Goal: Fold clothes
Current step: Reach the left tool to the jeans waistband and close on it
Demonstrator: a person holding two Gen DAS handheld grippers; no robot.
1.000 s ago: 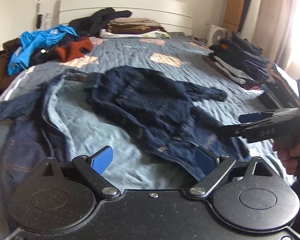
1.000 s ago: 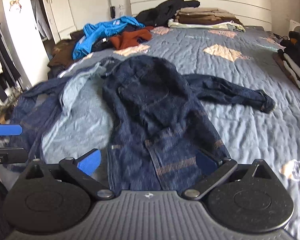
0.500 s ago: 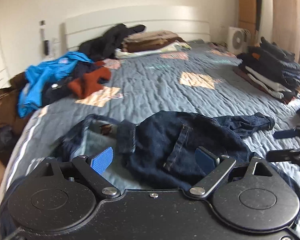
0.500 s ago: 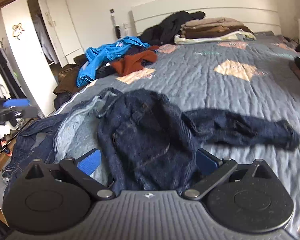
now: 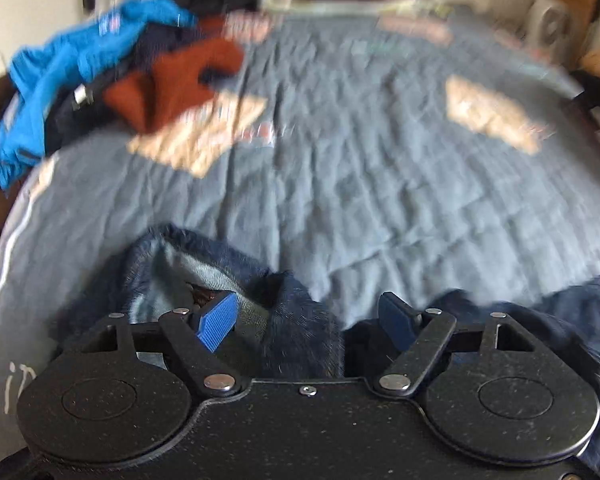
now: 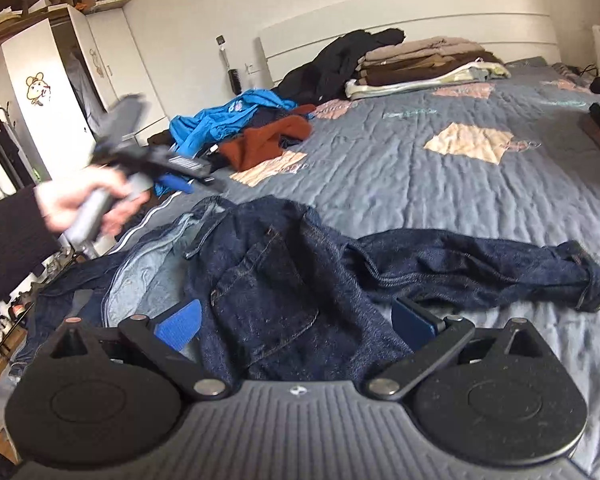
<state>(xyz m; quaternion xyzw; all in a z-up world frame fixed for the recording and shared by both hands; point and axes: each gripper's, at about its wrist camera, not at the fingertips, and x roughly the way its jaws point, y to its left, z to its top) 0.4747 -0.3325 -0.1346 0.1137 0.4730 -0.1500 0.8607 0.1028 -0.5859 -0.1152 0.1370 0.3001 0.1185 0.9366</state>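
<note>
Both claws are spread wide, grasping nothing. The dark blue denim jacket (image 6: 284, 276) lies crumpled on the grey quilted bedspread (image 6: 440, 184) just ahead of the right claw (image 6: 296, 320); its collar sits under the left claw (image 5: 308, 320).

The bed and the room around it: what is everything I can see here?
Denim jacket: one, dark blue, spread on the near bed, one sleeve out to the right.
Bedspread: one, grey-blue with pale patches.
Blue garment: one, bright blue, in the loose pile at the bed's left edge.
Rust garment: one, rust-brown, beside it.
Black garment: one, against the headboard.
Folded stack: one, beige and brown, by the headboard.
Wardrobe: one, white, left wall.
Left gripper: black with blue pads, open over the collar.
Right gripper: same, open.
Hand: one, blurred, holding the left gripper.
</note>
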